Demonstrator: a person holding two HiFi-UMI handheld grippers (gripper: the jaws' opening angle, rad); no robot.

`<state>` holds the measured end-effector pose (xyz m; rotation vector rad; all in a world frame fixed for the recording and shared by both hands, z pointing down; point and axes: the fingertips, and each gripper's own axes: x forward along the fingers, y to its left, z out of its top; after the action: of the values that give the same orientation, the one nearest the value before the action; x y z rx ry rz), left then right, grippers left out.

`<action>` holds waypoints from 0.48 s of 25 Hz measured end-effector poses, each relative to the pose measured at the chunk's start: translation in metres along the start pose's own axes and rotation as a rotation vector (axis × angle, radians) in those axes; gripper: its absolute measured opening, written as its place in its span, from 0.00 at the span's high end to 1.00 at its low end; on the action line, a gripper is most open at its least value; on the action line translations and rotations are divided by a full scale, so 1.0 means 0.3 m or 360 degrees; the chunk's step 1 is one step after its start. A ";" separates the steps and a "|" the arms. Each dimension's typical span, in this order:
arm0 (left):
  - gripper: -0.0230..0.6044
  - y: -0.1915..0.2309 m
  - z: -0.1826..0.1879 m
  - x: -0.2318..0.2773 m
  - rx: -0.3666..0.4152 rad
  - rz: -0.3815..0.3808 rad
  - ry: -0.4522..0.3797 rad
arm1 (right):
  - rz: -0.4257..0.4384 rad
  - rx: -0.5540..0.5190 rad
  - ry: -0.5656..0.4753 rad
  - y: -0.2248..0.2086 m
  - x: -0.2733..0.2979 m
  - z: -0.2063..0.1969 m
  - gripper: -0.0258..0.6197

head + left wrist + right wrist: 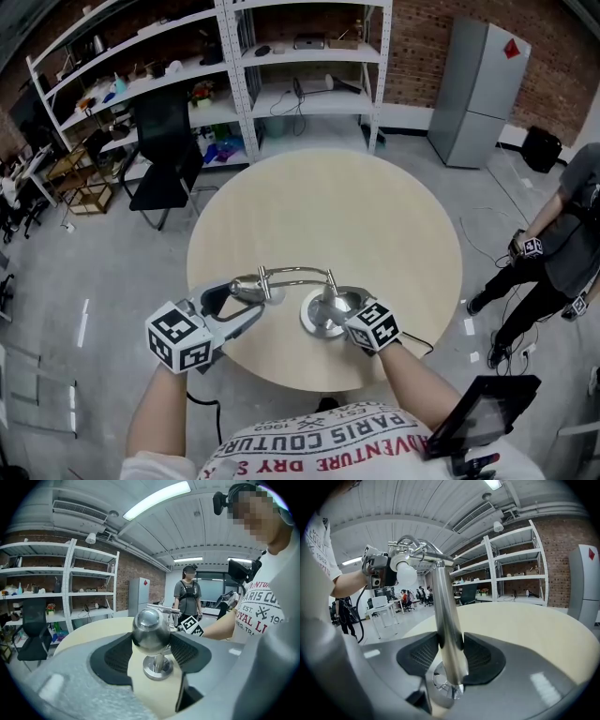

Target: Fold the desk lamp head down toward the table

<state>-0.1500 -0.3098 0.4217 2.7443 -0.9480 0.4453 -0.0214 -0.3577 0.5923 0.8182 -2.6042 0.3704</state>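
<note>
Over table (375,216) — lamp head (150,629), post (447,634) clamped.

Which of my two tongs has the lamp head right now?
The left tongs, closed on the rounded chrome lamp head; the right tongs grip the upright post above the base.

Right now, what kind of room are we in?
Probably a workshop or lab: tall metal shelves loaded with gear stand against a brick wall, and farther off people sit at desks.
</note>
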 end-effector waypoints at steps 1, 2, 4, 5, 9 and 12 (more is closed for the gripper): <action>0.57 0.003 -0.008 0.000 -0.0005 -0.0004 -0.0003 | 0.0002 0.0000 0.0000 0.000 0.000 0.000 0.70; 0.57 0.005 -0.015 0.000 -0.0010 -0.0008 -0.0006 | 0.0003 0.0001 0.0000 0.000 0.000 0.001 0.70; 0.57 0.008 -0.030 -0.001 -0.0022 -0.0015 -0.0015 | 0.0004 0.0001 0.0000 0.002 -0.002 0.002 0.70; 0.57 0.008 -0.039 -0.001 -0.0029 -0.0020 -0.0023 | 0.0004 0.0001 0.0000 0.003 -0.003 0.001 0.70; 0.57 0.018 -0.083 -0.001 -0.0056 -0.0043 -0.0049 | 0.0006 -0.0005 -0.0002 0.008 0.006 -0.009 0.70; 0.57 0.024 -0.104 0.003 -0.0069 -0.0055 -0.0046 | 0.0010 -0.0008 0.0008 0.008 0.006 -0.004 0.70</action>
<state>-0.1606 -0.3071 0.4518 2.7308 -0.9050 0.3759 -0.0237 -0.3563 0.5938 0.8065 -2.6026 0.3669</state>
